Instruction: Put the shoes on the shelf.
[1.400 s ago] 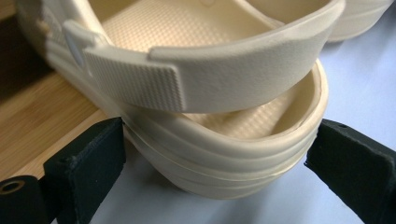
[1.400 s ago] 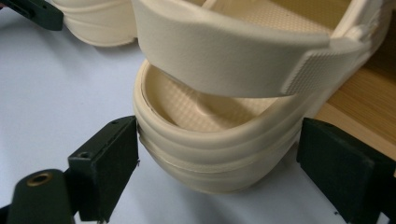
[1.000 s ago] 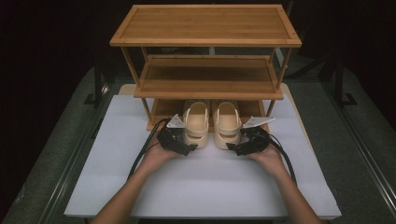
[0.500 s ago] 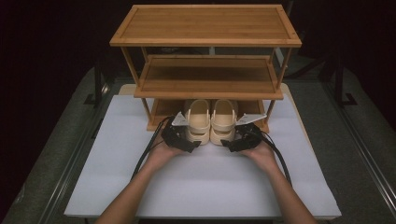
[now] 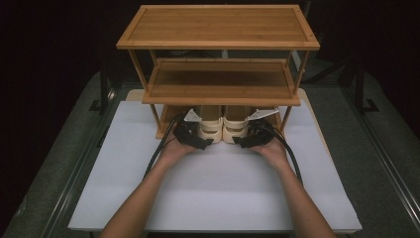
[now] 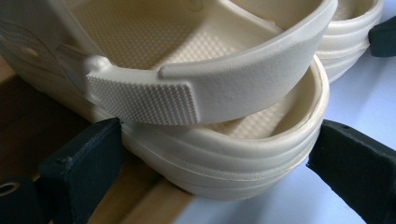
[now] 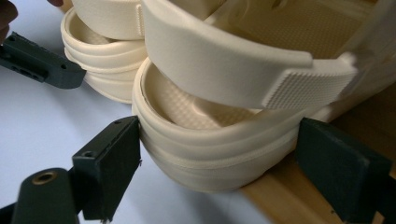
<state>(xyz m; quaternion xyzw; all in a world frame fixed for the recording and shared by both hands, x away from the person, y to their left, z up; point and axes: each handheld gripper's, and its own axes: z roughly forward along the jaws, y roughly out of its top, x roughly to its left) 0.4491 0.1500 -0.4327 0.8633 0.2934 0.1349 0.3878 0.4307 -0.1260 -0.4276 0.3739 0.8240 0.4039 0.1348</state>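
Observation:
Two cream clogs stand side by side, toes in under the lowest tier of a bamboo shoe rack (image 5: 218, 25), heels toward me. My left gripper (image 5: 205, 140) is shut on the heel of the left clog (image 5: 210, 124). In the left gripper view the two jaws of that gripper (image 6: 217, 140) press on either side of the heel (image 6: 224, 163), below the strap (image 6: 210, 88). My right gripper (image 5: 242, 141) holds the right clog (image 5: 235, 124) the same way. In the right gripper view that gripper (image 7: 217, 140) clamps the heel (image 7: 210, 158).
The rack's bottom board (image 7: 299, 200) meets the white mat (image 5: 218, 193) just under the heels. The middle shelf (image 5: 218, 79) hangs low over the clogs. Rack legs (image 5: 156, 121) stand close outside each hand. A dark table surround (image 5: 64, 163) borders the mat.
Both hands have pushed away from me, carrying the two clogs farther in under the rack's lowest tier. The grips look the same.

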